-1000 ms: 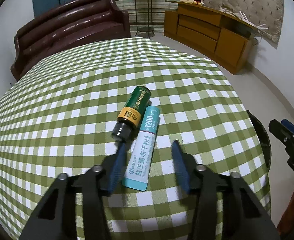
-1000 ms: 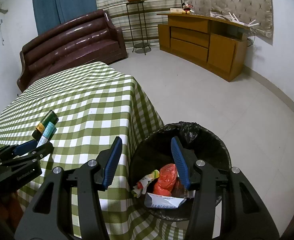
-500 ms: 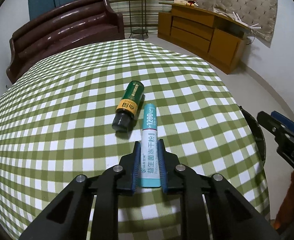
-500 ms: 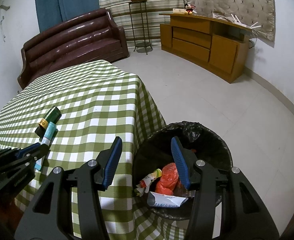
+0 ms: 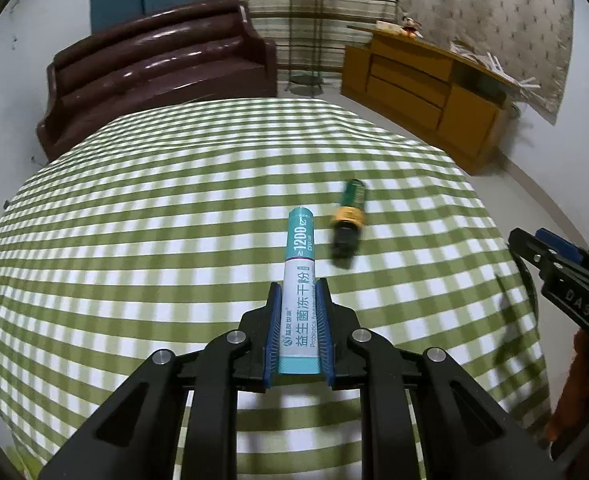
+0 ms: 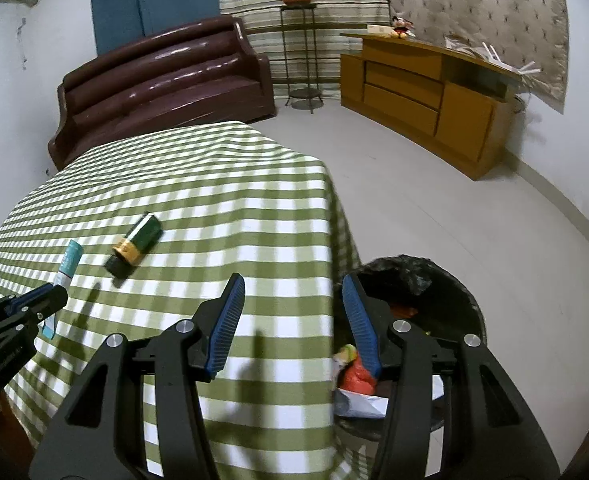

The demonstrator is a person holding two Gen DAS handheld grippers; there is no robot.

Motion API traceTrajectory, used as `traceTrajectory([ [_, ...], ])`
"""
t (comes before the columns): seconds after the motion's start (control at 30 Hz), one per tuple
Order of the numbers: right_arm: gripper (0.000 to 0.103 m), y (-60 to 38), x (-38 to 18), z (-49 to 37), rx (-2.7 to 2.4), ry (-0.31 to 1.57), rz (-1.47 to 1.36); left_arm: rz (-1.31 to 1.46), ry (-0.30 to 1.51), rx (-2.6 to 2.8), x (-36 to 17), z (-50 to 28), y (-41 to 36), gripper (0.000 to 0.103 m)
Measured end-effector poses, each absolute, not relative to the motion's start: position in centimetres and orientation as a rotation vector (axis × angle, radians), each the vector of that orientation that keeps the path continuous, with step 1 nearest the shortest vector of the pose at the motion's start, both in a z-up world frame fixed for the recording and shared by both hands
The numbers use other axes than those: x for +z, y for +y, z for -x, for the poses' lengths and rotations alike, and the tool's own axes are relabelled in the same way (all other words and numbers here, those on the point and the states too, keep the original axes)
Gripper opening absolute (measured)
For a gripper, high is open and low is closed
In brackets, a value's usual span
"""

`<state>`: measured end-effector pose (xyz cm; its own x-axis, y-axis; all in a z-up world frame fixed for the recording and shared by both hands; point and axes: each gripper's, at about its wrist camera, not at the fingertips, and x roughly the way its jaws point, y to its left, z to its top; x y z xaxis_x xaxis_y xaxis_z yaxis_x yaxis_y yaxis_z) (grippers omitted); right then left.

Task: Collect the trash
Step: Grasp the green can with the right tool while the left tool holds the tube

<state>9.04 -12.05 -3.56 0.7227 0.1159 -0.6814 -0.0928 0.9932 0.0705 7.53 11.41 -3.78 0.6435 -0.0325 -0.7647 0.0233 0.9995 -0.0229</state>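
Only the green bottle (image 6: 136,245) lies on the desk (image 6: 230,200); checked cloth around it is bare. Trash bin (image 6: 446,280) stands just beside the desk edge, mouth open from above.

I can read a few things: the teal-and-white sachet (image 5: 300,292) at frame centre says "≥1200", "益生菌冻干粉" and "Probiotics freeze-dried". Right tool (image 5: 566,292), at the right edge, shows "DAS". Bottle label's too blurry.

Left tool (image 5: 297,320): jaws closed onto a teal-and-white sachet (image 5: 300,276), clamped at its lower half, pointing forward. Right tool (image 6: 290,320): jaws spread apart, nothing between them, level at right.
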Motion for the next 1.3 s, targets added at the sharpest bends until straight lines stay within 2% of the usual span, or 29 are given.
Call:
traceTrajectory([
  [0.4, 0.050, -4.9, -2.7, -10.8, 0.186, 0.758, 0.033, 0.044, 0.842, 0.104, -3.6, -7.3, 19.9, 0.018],
  [0.63, 0.054, -0.8, -3.2, -12.4, 0.207, 0.782, 0.066, 0.063, 0.827, 0.177, -3.5, -7.4, 24.7, 0.018],
  [0.9, 0.055, 2.2, -4.1, -15.3, 0.170, 0.834, 0.099, 0.091, 0.827, 0.194, -3.9, -7.8, 27.3, 0.018],
  [1.3, 0.057, 1.8, -6.0, -16.8, 0.109, 0.889, 0.124, 0.113, 0.837, 0.172, -4.7, -9.0, 28.6, 0.018],
])
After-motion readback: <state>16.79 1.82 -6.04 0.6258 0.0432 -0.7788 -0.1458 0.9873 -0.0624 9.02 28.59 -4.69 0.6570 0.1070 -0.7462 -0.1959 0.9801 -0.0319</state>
